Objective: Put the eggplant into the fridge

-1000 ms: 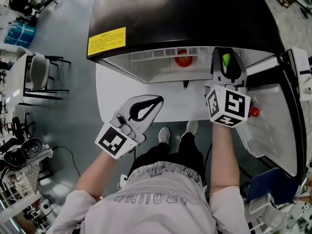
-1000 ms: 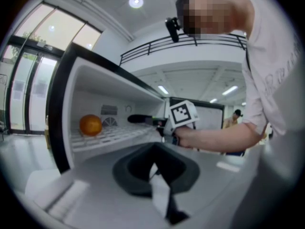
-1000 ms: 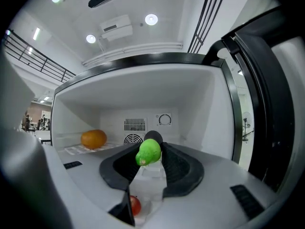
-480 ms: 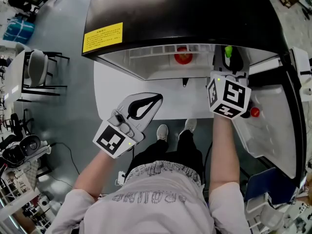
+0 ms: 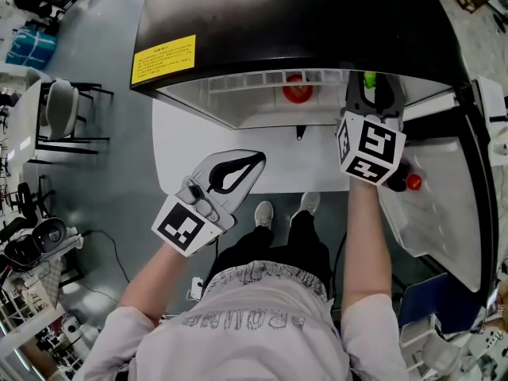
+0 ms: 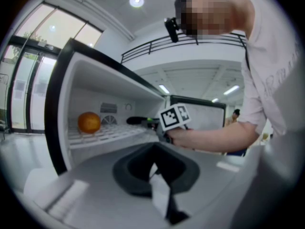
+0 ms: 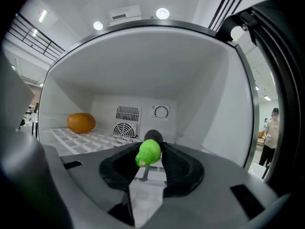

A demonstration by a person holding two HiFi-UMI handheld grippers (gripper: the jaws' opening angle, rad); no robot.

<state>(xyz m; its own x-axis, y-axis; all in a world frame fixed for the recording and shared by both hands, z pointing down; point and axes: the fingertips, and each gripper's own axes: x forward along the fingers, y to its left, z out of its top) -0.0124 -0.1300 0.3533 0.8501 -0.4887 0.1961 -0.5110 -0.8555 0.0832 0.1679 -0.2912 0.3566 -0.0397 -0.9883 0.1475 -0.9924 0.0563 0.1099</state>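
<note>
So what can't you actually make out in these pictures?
Eggplant: the right gripper view shows only its green end and a dark bit; the jaws cover the rest.
Orange round thing: too small in every view to name.
Red item in the door: head view, half hidden behind the marker cube.
Fridge interior: head view, its black top covers most.

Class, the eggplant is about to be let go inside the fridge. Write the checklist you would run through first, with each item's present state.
1. Eggplant gripped between the right tongs: ok.
2. Fridge door open: ok.
3. Right tongs inside the compartment: ok.
4. Shelf free ahead of the eggplant, with the orange fruit off to the left: ok.
5. Eggplant resting on the shelf: cannot tell.
6. Left tongs empty and outside the fridge: ok.
</note>
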